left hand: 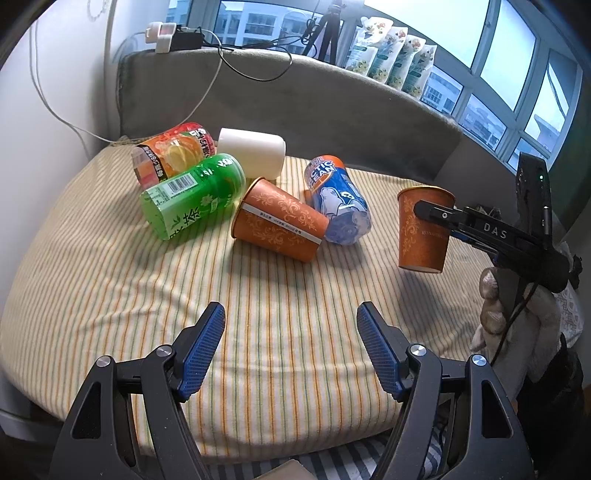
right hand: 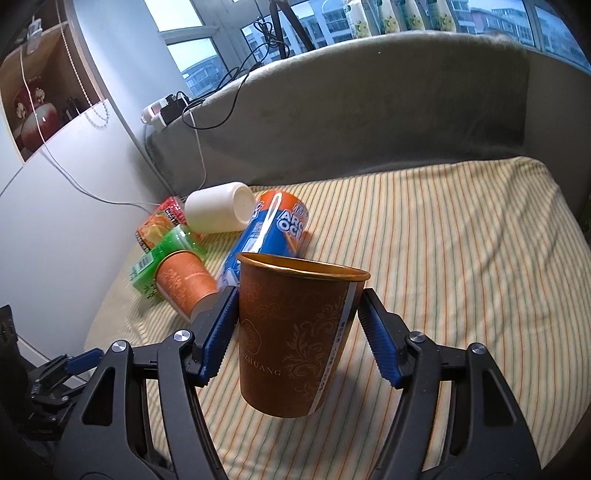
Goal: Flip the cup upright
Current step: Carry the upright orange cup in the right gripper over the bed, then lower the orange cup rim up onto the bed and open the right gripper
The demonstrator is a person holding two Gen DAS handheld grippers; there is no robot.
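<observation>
My right gripper (right hand: 295, 328) is shut on an orange paper cup (right hand: 295, 332) and holds it mouth up, slightly tilted, above the striped cushion (right hand: 443, 258). In the left wrist view that cup (left hand: 421, 243) hangs at the right, its base just above the cloth, held by the right gripper (left hand: 434, 212). A second orange paper cup (left hand: 280, 221) lies on its side in the middle of the cushion (left hand: 110, 277); it also shows in the right wrist view (right hand: 184, 284). My left gripper (left hand: 291, 350) is open and empty, in front of the lying cup.
A green cup (left hand: 192, 195), an orange-red cup (left hand: 173, 155), a white cup (left hand: 251, 151) and a blue cup (left hand: 336, 199) lie on their sides around the lying orange cup. A grey backrest (left hand: 332, 103) with cables and a power strip (left hand: 162, 35) stands behind.
</observation>
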